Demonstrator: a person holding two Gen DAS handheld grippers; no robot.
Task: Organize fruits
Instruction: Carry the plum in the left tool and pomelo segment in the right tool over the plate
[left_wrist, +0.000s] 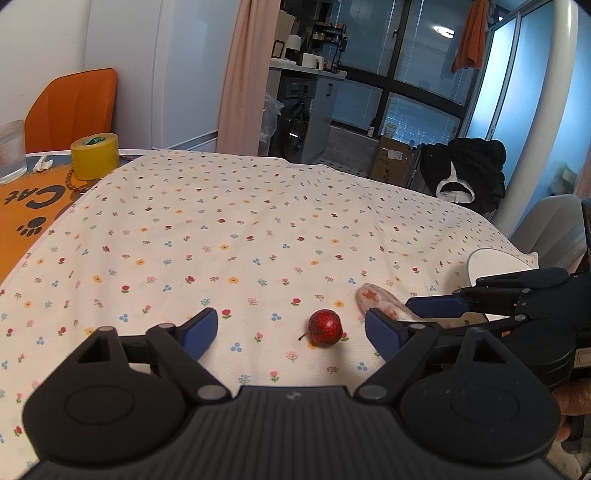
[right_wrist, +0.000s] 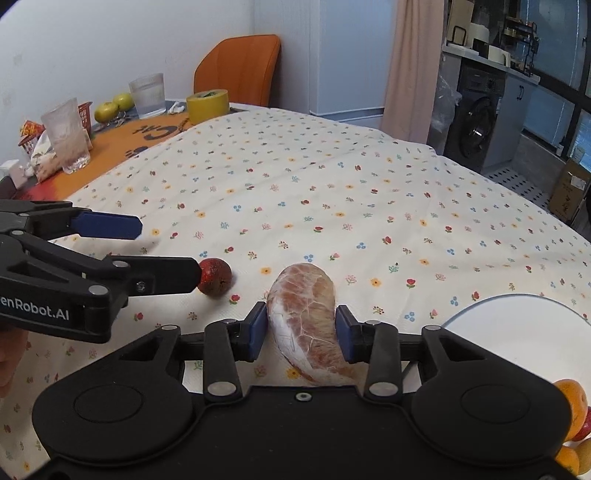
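Soft peeled pomelo segment (right_wrist: 308, 325) pinched by right gripper (right_wrist: 301, 325) | left gripper (left_wrist: 291, 330) spread around red fruit (left_wrist: 325, 327) | risk: membrane crushed, segment slipped before plate (right_wrist: 524, 325)

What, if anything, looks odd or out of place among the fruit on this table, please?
The grapefruit segment is peeled and lies bare on the tablecloth between the right gripper pads, while whole fruit sits by the white plate.

Small fruit (left_wrist: 325, 327): on the desk (left_wrist: 221, 229), between the left gripper's (left_wrist: 291, 332) spread jaws, nearer the right one.
Peeled segment (right_wrist: 308, 325): between the right gripper's (right_wrist: 301, 326) jaws, touching both.
Plate (right_wrist: 517, 325): right of those jaws.
Tape roll (right_wrist: 207, 105): far behind, leftward.
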